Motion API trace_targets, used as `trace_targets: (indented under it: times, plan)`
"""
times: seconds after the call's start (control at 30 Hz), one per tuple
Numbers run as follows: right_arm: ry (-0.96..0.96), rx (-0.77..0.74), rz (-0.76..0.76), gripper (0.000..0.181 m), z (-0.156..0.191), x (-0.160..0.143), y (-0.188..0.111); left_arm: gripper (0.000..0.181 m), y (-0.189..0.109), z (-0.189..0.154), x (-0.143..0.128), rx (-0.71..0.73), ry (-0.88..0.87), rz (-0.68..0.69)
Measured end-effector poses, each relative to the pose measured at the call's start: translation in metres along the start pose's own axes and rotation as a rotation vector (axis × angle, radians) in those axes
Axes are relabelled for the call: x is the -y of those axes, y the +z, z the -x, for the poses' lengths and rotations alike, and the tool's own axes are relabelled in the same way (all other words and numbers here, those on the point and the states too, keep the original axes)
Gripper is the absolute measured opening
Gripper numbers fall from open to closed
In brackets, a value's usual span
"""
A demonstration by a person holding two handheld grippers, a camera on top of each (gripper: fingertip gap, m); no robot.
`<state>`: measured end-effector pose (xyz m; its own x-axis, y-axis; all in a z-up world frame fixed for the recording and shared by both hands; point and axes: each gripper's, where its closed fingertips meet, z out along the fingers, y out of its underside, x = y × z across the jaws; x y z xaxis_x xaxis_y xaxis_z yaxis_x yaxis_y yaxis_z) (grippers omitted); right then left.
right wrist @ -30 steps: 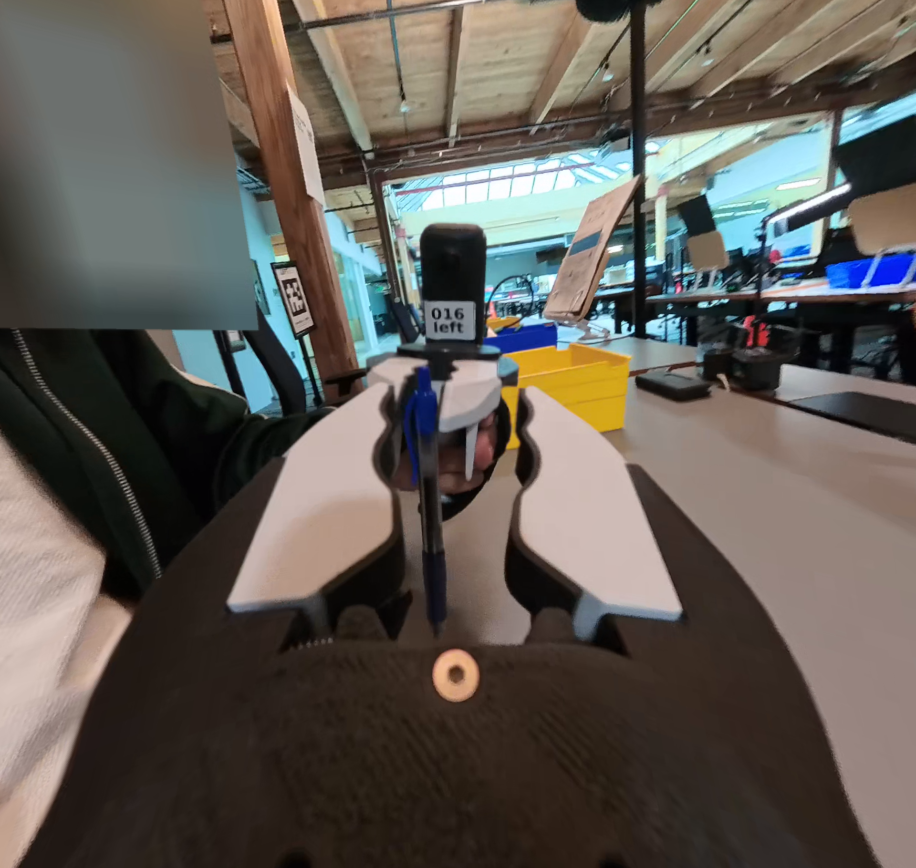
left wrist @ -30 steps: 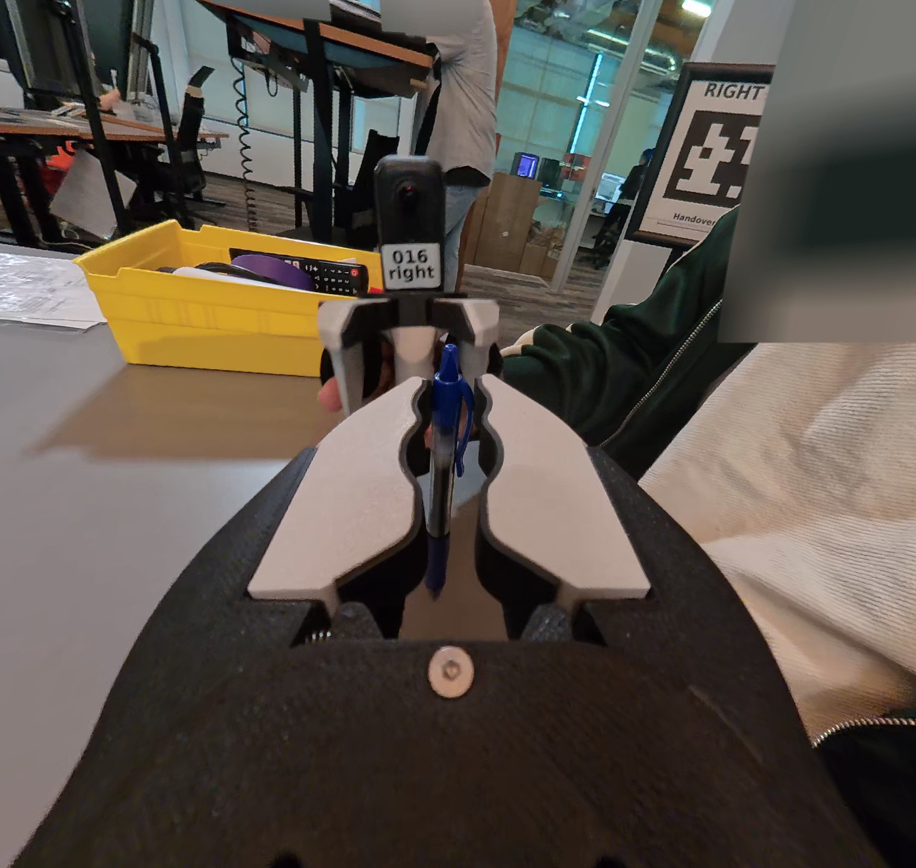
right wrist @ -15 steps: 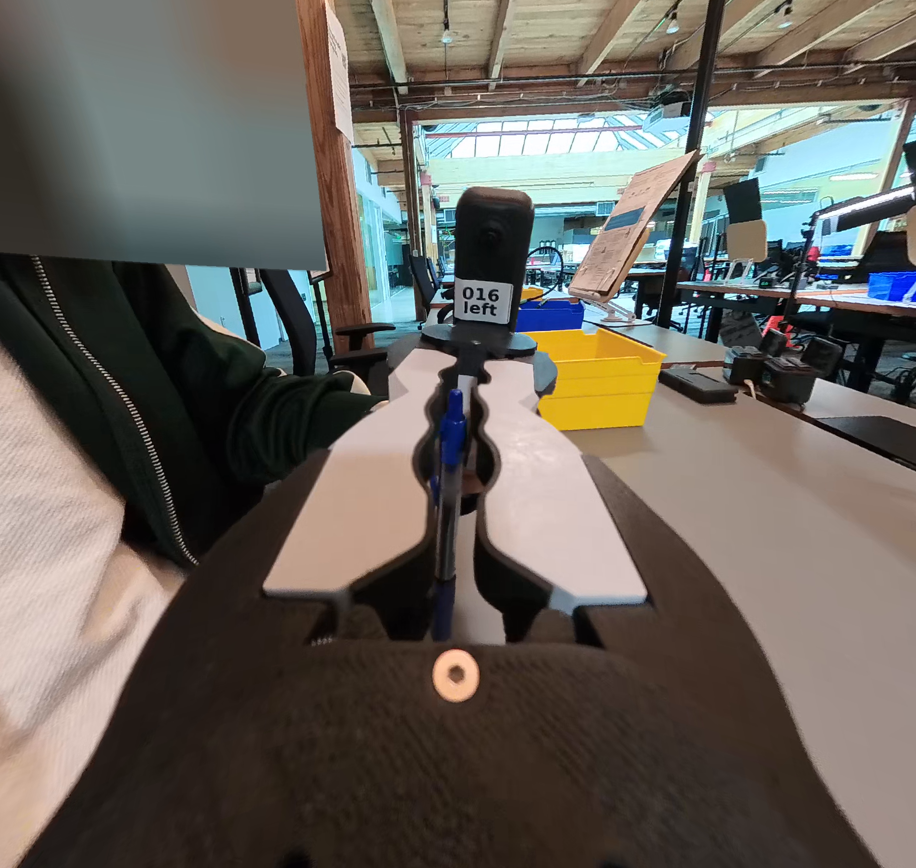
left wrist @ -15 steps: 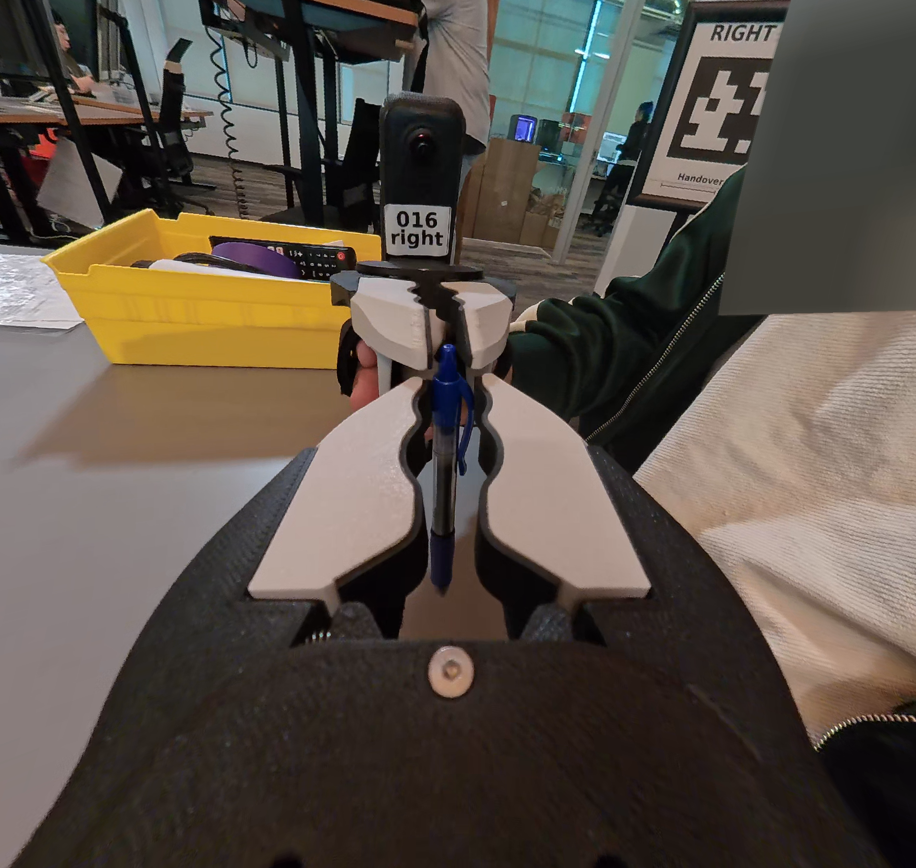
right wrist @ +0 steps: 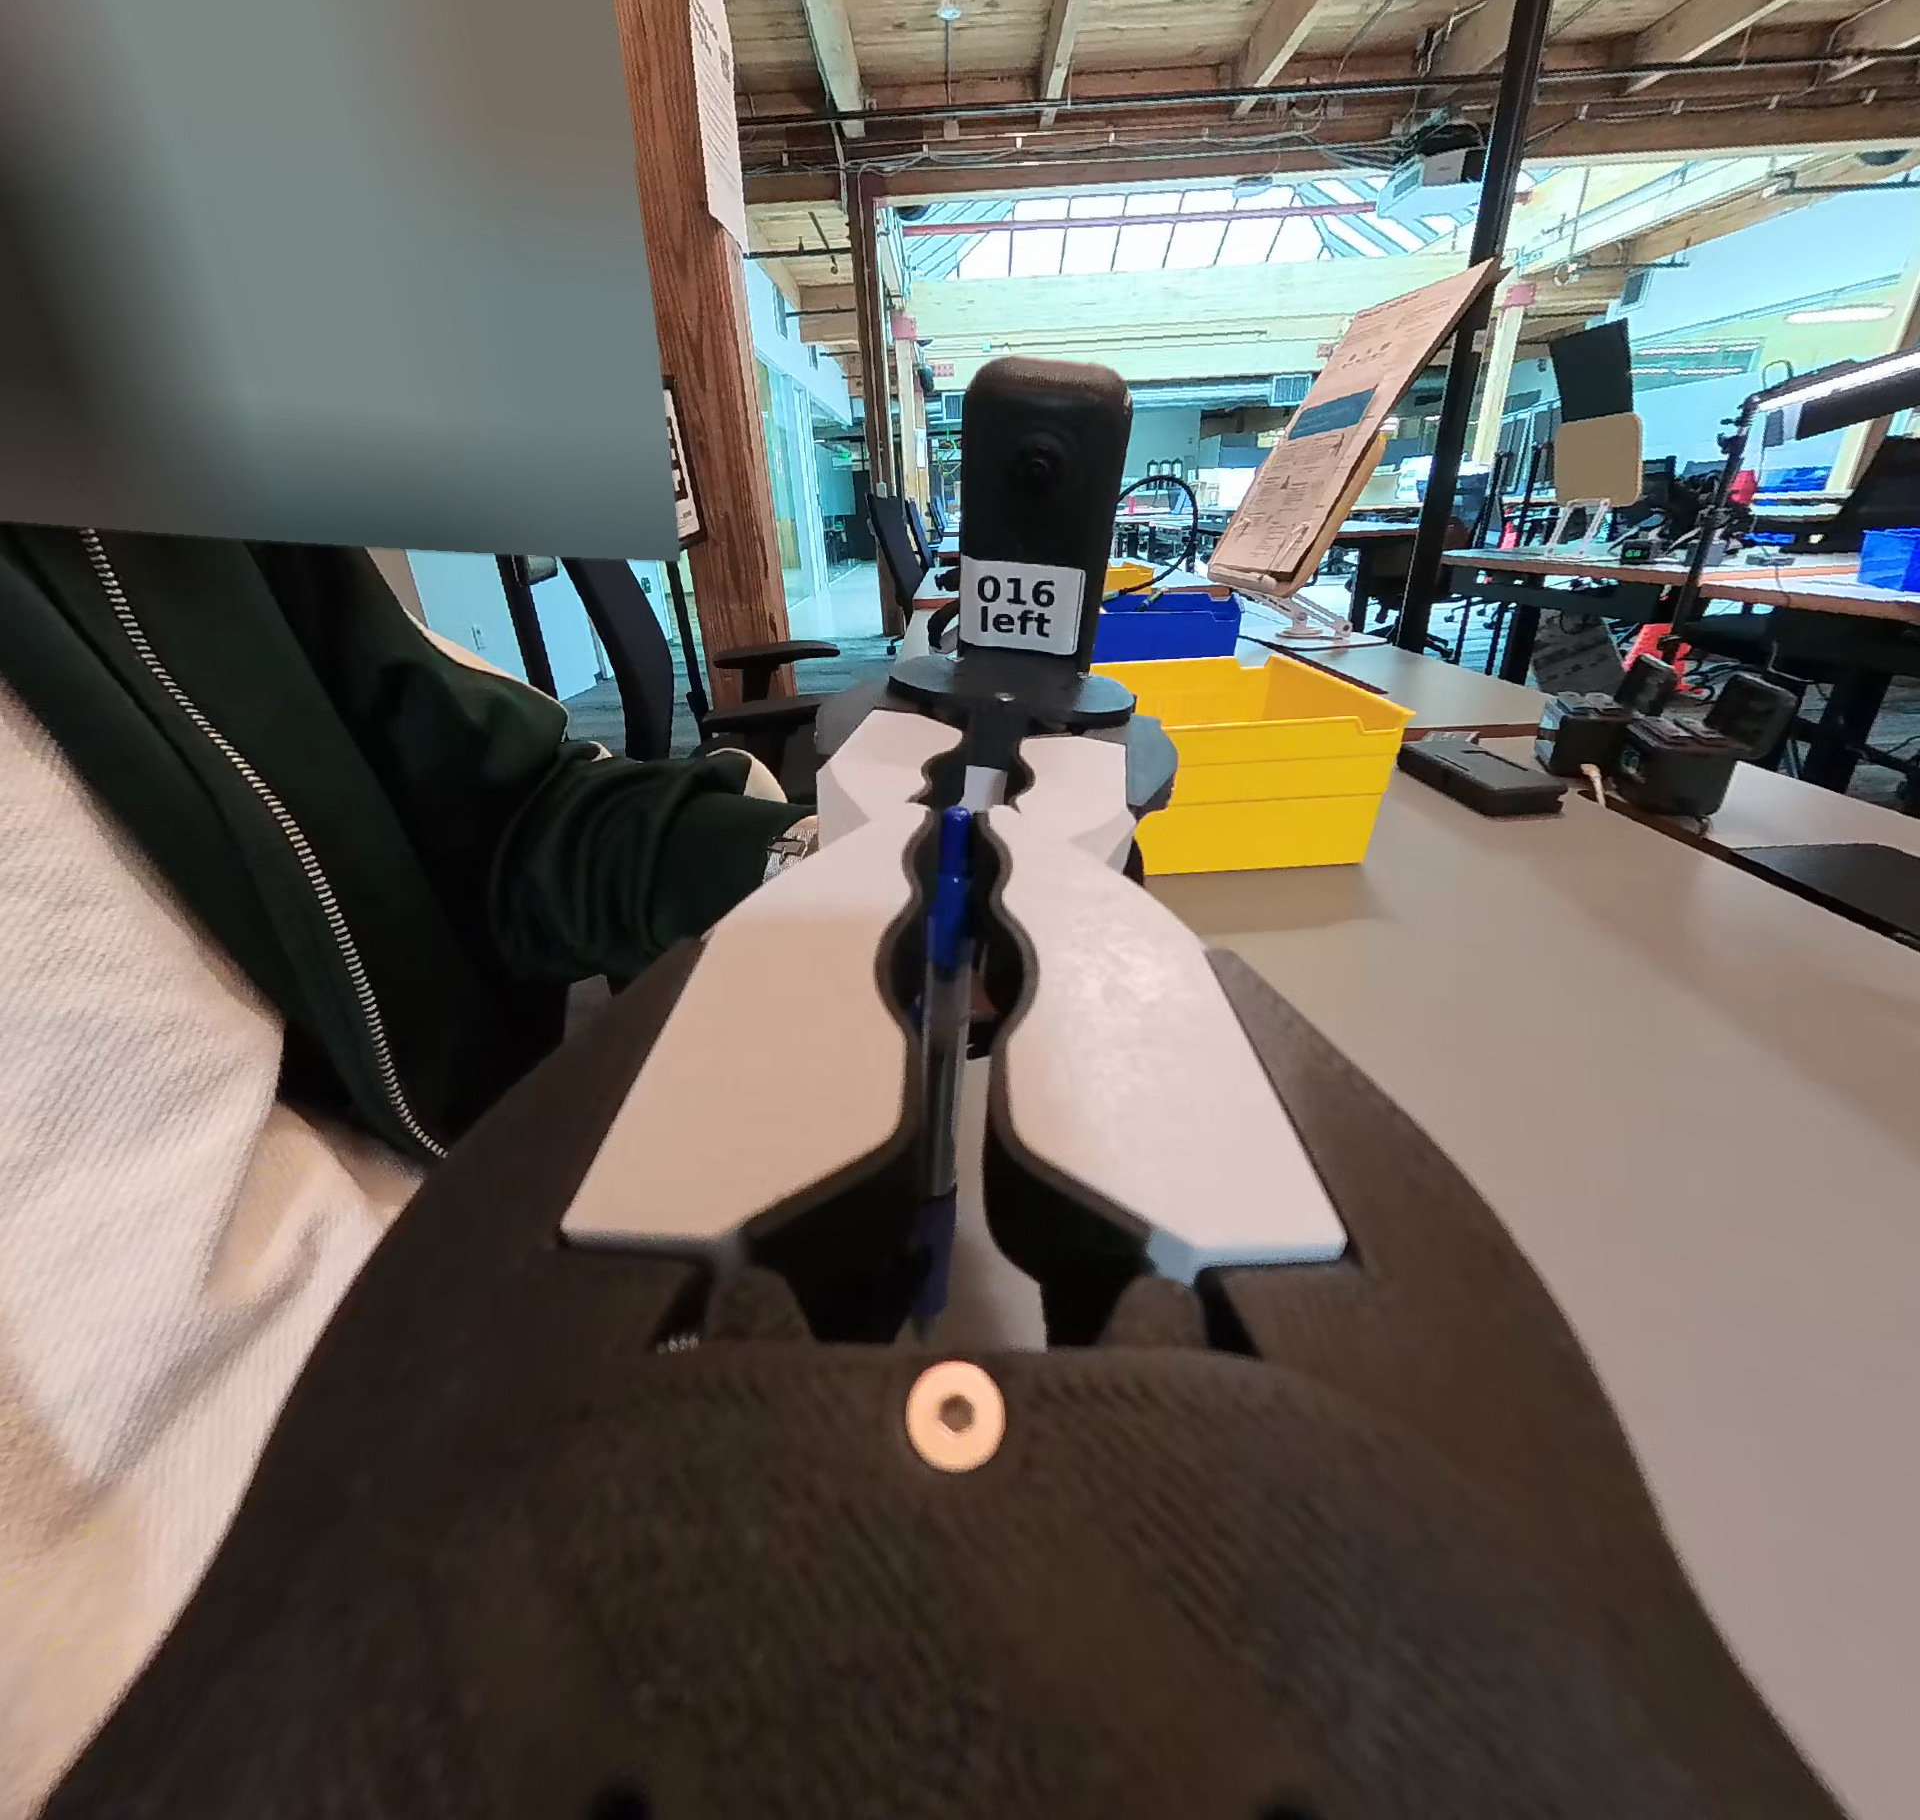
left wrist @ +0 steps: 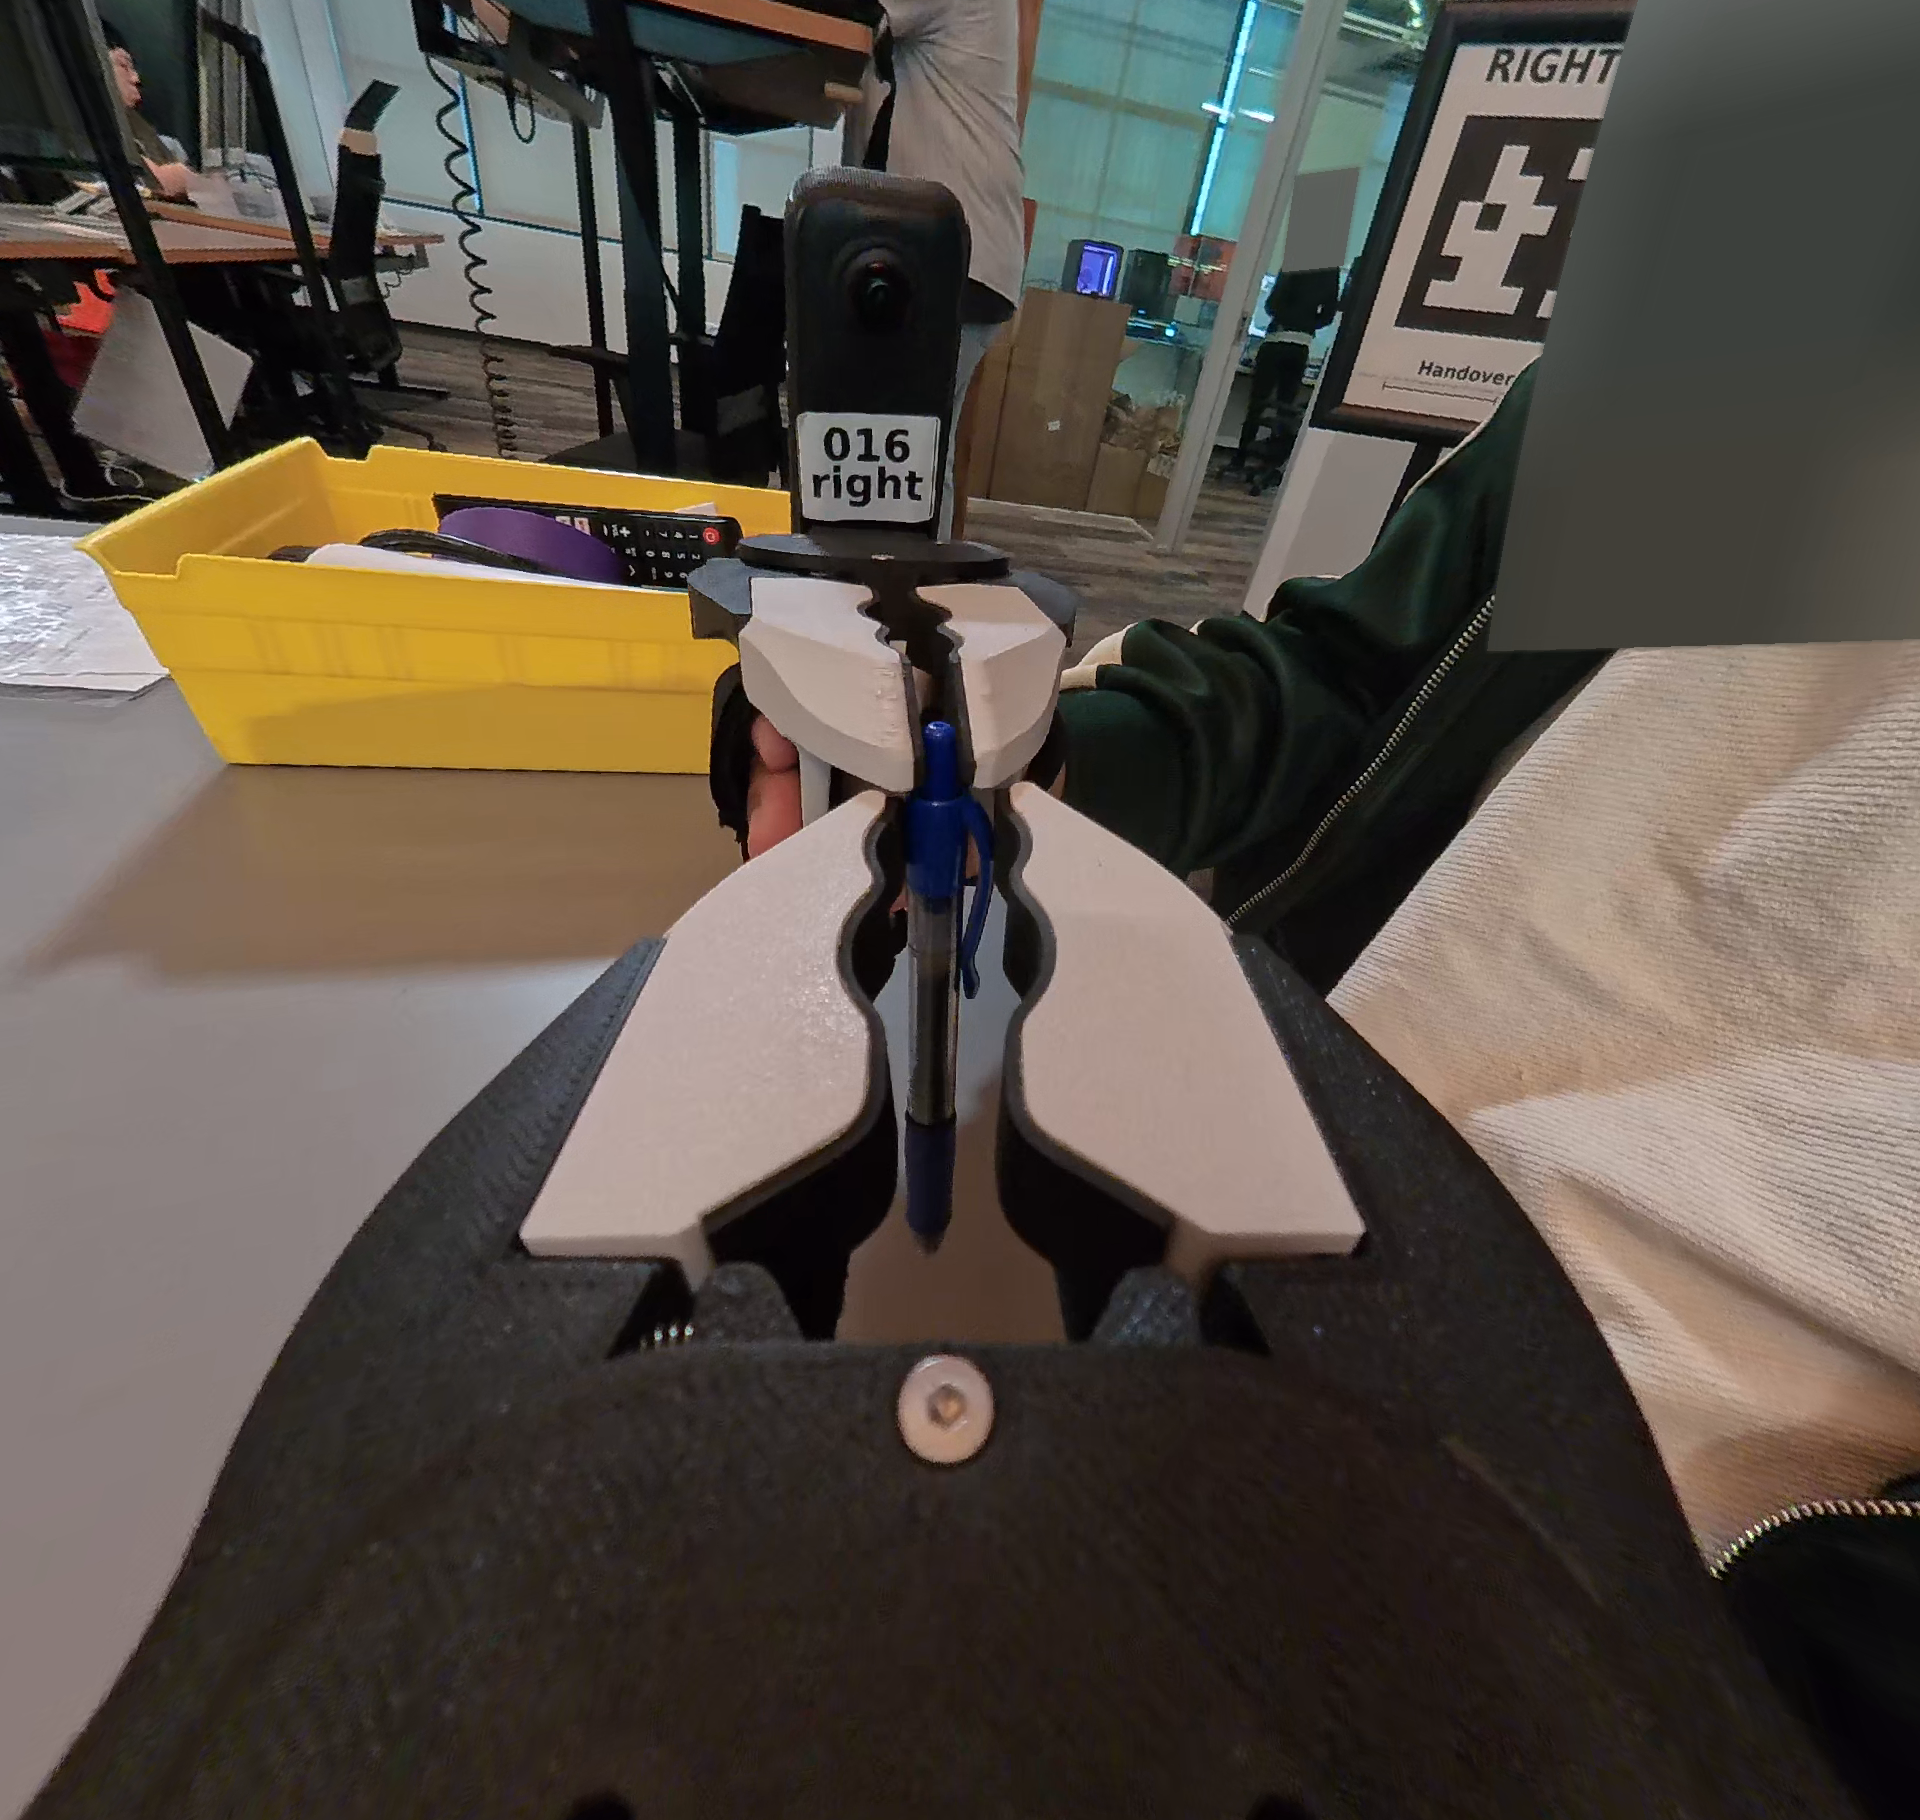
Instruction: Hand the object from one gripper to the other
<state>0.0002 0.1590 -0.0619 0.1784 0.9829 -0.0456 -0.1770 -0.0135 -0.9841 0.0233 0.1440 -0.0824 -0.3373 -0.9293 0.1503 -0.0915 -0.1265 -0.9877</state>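
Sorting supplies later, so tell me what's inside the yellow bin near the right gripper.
In the yellow bin: a black remote, something purple, a dark cable. Its walls hide anything lower.

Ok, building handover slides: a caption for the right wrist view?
Right gripper closed on a blue pen, facing the left gripper.

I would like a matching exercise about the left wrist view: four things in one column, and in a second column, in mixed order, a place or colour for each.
Things:
1. blue pen
2. black remote control
3. yellow bin
4. sleeve

Places or colours:
A. dark green
B. on the grey table
C. between the jaws of the left gripper
D. inside the yellow bin

Pairs: 1-C, 2-D, 3-B, 4-A
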Motion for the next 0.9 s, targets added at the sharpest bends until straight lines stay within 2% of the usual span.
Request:
trace_targets:
  times: [0.4,0.9]
  plan:
    - [-0.109,-0.038,0.070,0.006,-0.0004,-0.0031,-0.0011,0.017,0.0008,0.0007,-0.0032,0.002,0.001,0.014]
    - [-0.072,-0.023,0.041,0.005,-0.0004,0.0009,-0.0035,0.017,0.0016,0.0004,-0.0037,0.006,0.006,0.018]
